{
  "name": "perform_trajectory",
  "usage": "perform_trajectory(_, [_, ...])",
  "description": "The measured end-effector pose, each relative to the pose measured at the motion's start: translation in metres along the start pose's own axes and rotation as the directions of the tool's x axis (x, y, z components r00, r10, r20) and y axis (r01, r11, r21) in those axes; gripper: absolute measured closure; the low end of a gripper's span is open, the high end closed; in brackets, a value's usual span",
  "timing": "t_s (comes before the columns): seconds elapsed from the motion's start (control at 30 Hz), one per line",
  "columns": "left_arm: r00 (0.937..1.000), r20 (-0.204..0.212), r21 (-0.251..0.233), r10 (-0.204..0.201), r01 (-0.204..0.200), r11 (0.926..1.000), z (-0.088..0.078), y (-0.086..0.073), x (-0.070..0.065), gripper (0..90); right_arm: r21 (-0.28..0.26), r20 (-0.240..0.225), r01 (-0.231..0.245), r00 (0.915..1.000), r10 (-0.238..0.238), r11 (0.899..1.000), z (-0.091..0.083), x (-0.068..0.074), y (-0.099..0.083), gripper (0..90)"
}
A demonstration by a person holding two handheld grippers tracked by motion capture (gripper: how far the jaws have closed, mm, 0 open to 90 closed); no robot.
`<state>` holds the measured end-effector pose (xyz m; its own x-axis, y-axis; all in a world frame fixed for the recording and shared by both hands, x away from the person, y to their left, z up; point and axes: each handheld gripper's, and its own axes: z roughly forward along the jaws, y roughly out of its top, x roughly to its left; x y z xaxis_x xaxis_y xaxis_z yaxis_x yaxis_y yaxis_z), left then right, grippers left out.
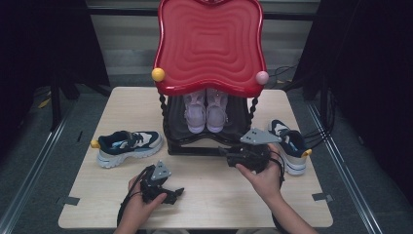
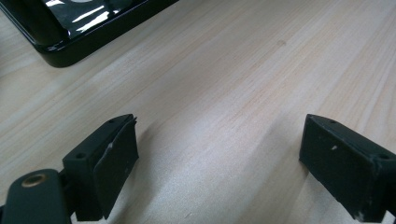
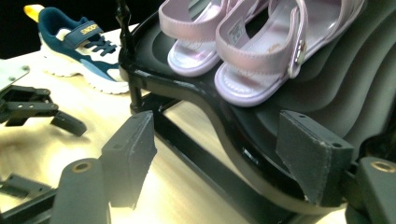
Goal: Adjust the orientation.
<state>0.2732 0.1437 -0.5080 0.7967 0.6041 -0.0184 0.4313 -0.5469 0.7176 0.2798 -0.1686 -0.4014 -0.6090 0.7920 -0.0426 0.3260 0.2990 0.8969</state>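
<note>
A pair of pink sandals (image 1: pixel 206 109) (image 3: pixel 233 42) sits on the black lower shelf (image 1: pixel 195 144) (image 3: pixel 355 79) of a small rack with a red wavy top (image 1: pixel 209 44). One navy and white sneaker (image 1: pixel 129 146) (image 3: pixel 79 46) lies left of the rack, and its mate (image 1: pixel 290 144) lies to the right. My right gripper (image 1: pixel 229 154) (image 3: pixel 215 158) stands open just in front of the shelf's front edge, its pads pressing on nothing. My left gripper (image 1: pixel 176 193) (image 2: pixel 219 158) rests open on the bare wood near the front, with nothing between its jaws.
The rack's black base corner (image 2: pixel 70 42) lies ahead of the left gripper. A yellow ball (image 1: pixel 158 74) and a pink ball (image 1: pixel 262 77) cap the red top's front corners. The wooden table (image 1: pixel 219 204) has bare room between the hands. Cables trail off at the right.
</note>
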Motion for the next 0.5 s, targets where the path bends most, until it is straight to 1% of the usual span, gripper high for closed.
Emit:
perform_trajectory(0.03, [1.0, 0.0, 0.0, 0.0, 0.0, 1.0, 0.0, 0.0, 0.0, 10.9, 0.0, -0.009, -0.003, 1.0, 0.003, 1.0, -0.001, -0.001, -0.002, 27.3])
perform_trajectory(0.07, [1.0, 0.0, 0.0, 0.0, 0.0, 1.0, 0.0, 0.0, 0.0, 10.9, 0.005, -0.007, 0.003, 1.0, -0.003, 1.0, -0.002, -0.002, -0.004, 27.3])
perform_trajectory(0.2, [1.0, 0.0, -0.001, 0.0, 0.0, 1.0, 0.0, 0.0, 0.0, 10.9, 0.01, -0.016, -0.003, 0.9999, 0.003, 1.0, -0.004, -0.005, -0.01, 26.6])
perform_trajectory(0.5, [1.0, 0.0, 0.0, 0.0, 0.0, 1.0, 0.0, 0.0, 0.0, 10.9, 0.033, -0.045, 0.005, 0.999, -0.003, 0.999, -0.007, -0.007, -0.022, 25.7])
